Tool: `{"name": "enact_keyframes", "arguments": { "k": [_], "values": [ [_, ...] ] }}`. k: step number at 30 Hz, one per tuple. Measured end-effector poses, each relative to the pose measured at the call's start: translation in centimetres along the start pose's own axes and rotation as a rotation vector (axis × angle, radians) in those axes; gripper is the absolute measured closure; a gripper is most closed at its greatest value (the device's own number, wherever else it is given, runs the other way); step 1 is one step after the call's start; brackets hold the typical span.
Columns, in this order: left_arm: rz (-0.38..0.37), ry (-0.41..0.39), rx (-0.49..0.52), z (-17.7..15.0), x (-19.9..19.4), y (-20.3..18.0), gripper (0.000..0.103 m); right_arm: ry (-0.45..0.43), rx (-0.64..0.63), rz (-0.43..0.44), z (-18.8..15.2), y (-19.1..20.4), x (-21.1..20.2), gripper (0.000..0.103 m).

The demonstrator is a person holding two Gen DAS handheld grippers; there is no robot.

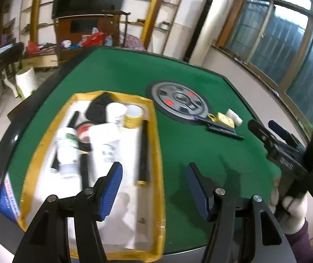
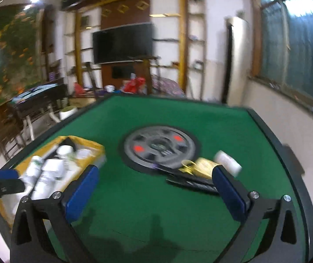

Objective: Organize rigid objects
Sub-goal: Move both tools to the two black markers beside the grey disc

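A yellow-rimmed tray (image 1: pixel 156 144) on the green table holds white bottles (image 1: pixel 67 146), a gold-labelled can (image 1: pixel 132 118), a black tube (image 1: pixel 144 151) and other dark items. My left gripper (image 1: pixel 155 166) hangs open above the tray's right rim, with nothing between its blue pads. To the right, loose on the felt, lie a gold round item (image 1: pixel 223 118), a white block (image 1: pixel 234 116) and a black ribbed piece (image 1: pixel 224 130). My right gripper (image 2: pixel 155 168) stands wide open and empty above the felt, near the gold item (image 2: pixel 204 166), white block (image 2: pixel 227 161) and black piece (image 2: pixel 195 184).
A grey round disc (image 1: pixel 178 100) with red marks is set into the table's centre. A gloved hand (image 1: pixel 292 214) holds the right gripper at the table's right edge. Behind the table stand a television, shelves and cluttered furniture. Windows line the right wall.
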State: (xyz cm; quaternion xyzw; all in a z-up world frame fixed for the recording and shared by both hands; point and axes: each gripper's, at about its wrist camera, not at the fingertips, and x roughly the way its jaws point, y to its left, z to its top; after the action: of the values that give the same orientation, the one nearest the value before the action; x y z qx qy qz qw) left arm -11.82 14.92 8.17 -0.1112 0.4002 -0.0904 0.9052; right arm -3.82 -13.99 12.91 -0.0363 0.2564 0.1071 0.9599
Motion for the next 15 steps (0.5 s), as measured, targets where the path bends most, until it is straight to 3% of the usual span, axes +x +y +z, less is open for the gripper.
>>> {"name": "enact_keyframes", "arguments": {
  "k": [6, 15],
  "values": [
    [-0.012, 0.047, 0.082, -0.1, 1.8, -4.1, 0.039, 0.043, 0.169, -0.097, -2.2, -7.4, 1.9, 0.000],
    [-0.079, 0.159, 0.189, 2.4, 7.8, -11.4, 0.039, 0.021, 0.405, -0.170, -3.5, -17.1, 5.1, 0.000]
  ]
}}
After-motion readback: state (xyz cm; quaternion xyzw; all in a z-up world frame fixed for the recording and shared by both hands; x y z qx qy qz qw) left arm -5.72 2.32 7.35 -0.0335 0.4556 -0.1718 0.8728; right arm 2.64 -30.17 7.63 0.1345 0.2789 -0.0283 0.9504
